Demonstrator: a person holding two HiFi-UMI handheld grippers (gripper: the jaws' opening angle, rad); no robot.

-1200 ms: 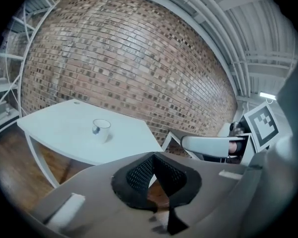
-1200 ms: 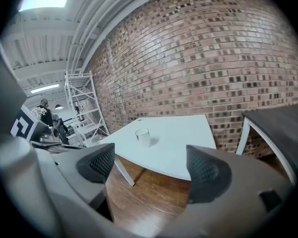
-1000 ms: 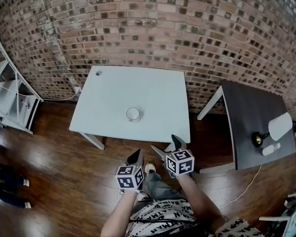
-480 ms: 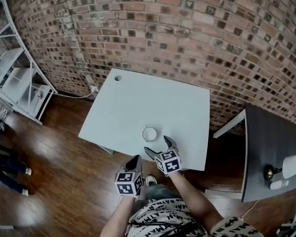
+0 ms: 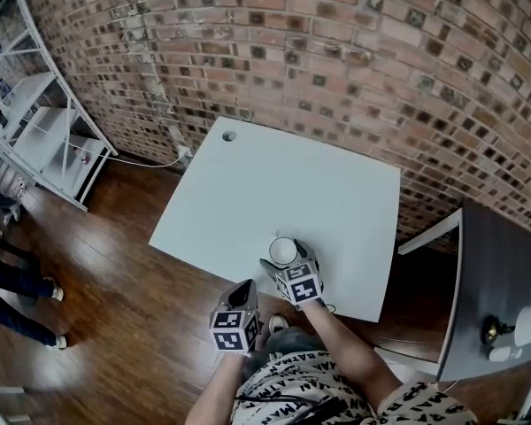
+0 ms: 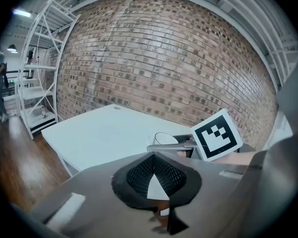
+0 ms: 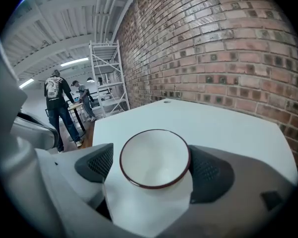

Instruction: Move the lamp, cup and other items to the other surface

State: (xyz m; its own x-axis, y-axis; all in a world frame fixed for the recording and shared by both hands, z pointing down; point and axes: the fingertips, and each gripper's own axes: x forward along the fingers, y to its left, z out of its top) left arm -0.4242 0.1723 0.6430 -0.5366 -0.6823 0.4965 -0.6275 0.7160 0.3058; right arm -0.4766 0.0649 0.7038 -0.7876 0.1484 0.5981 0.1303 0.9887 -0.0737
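My right claw [image 5: 286,257] wide, straddling cup [image 7: 155,158] near front edge of white counter [image 5: 248,193]; pads not yet gripping. My left claw [image 5: 244,289] closed, empty. Risk: uneven squeeze tips cup or shoves it off edge; smooth wall may slip.

Back wall: red-brown brick wall [image 5: 336,51]. Floor: dark glossy wood floor [image 5: 115,282]. White table [image 5: 248,184] against wall, dark grey table [image 5: 504,273] to its right, white shelving rack [image 5: 35,122] far left.
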